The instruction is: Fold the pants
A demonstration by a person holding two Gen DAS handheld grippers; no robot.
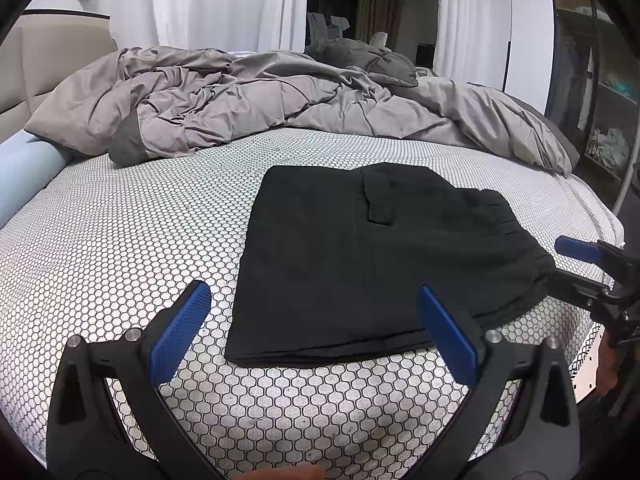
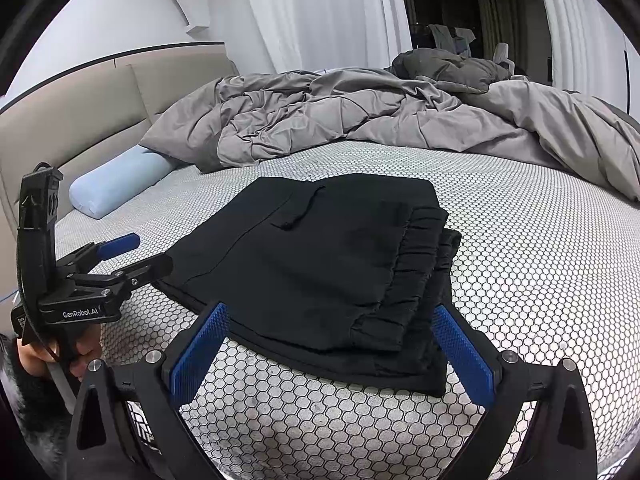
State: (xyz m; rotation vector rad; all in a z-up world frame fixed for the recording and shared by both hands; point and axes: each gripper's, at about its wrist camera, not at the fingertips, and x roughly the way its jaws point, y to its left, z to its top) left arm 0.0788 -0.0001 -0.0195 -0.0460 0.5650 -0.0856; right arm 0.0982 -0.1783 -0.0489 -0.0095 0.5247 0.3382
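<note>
Black pants (image 1: 380, 264) lie folded into a compact rectangle on the honeycomb-patterned mattress (image 1: 120, 240), a pocket flap on top. My left gripper (image 1: 312, 290) hovers open just before their near edge, nothing between its blue pads. In the right wrist view the pants (image 2: 320, 264) show their gathered waistband (image 2: 408, 272) toward the right. My right gripper (image 2: 330, 310) is open in front of that near edge and holds nothing. Each gripper shows in the other's view: the right gripper (image 1: 564, 266) beside the waistband end, the left gripper (image 2: 148, 252) by the pants' left corner.
A crumpled grey duvet (image 1: 260, 100) covers the far half of the bed. A light blue bolster pillow (image 2: 120, 180) lies against the beige headboard (image 2: 80, 112). White curtains (image 1: 224, 0) hang behind. A hand (image 2: 80, 356) grips the left tool's handle.
</note>
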